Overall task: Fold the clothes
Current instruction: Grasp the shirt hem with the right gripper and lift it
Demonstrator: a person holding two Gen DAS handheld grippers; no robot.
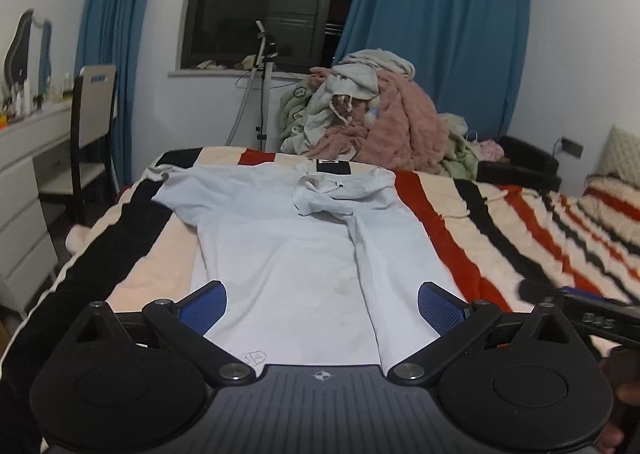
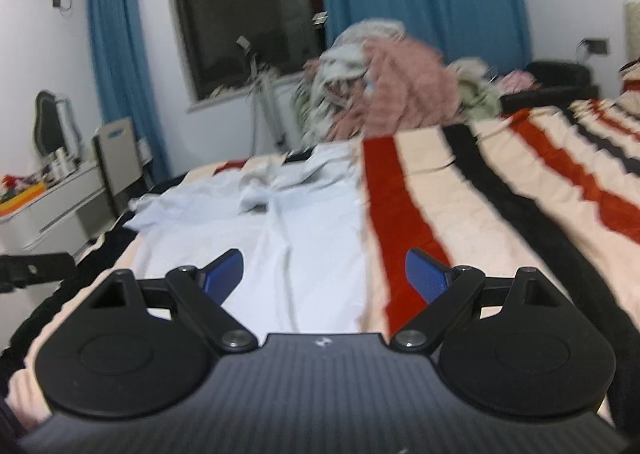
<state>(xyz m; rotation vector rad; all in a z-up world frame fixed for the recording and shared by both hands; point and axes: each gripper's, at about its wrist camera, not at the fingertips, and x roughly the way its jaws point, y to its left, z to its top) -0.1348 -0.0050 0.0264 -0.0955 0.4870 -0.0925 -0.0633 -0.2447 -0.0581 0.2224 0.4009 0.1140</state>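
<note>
A pale blue short-sleeved shirt lies spread on the striped blanket, collar at the far end, its right side folded in over the middle. My left gripper is open and empty, held above the shirt's near hem. My right gripper is open and empty, over the shirt's right edge where it meets a red stripe; the shirt shows blurred in that view. The right gripper's body shows at the right edge of the left wrist view.
A heap of pink, white and green clothes sits at the far end of the bed. A white dresser and chair stand to the left. A window and blue curtains are behind. A black stool stands far right.
</note>
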